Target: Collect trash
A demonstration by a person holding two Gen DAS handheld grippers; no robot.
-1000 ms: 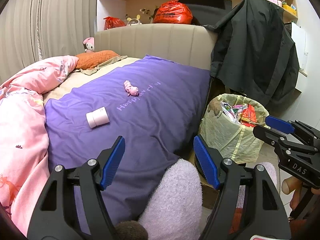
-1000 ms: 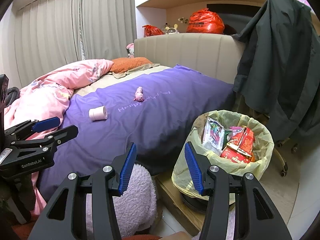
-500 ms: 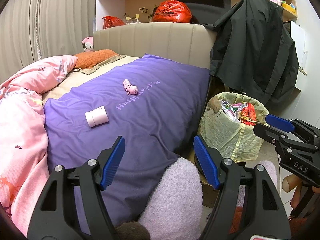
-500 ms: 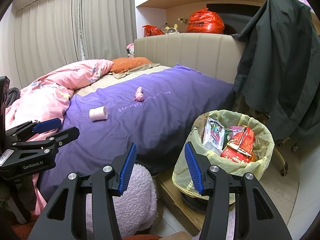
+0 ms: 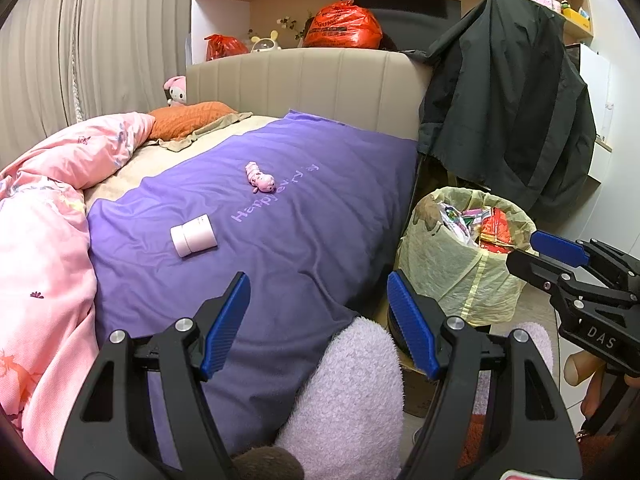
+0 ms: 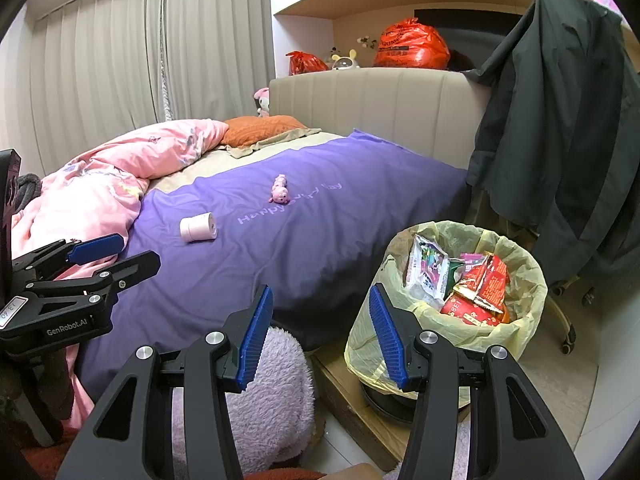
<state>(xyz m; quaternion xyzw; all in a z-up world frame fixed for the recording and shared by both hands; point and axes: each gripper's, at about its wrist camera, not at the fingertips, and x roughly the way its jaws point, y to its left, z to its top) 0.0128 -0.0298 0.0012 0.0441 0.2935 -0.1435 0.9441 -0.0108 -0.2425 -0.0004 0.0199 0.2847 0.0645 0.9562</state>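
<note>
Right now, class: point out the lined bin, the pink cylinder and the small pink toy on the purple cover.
Lined bin (image 6: pixel 524 280), right wrist view, liner's rim.
Pink cylinder (image 6: pixel 198 228), right wrist view, its side.
Small pink toy (image 5: pixel 260 178), left wrist view, its body.

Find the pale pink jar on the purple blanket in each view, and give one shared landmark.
Left wrist: jar lies left of centre on the blanket.
Right wrist: jar lies left of centre, mid-height.
Shared landmark: the pink toy lies beyond it, to the right.

Purple blanket (image 6: pixel 304 236): embroidered "Happy every day", beside pink toy (image 6: pixel 279 194). Left gripper (image 6: pixel 112 254) body: "GenRobot.AI". Right gripper (image 5: pixel 548 254) body: "DAS". Red bag (image 6: pixel 412 46) print illegible.
</note>
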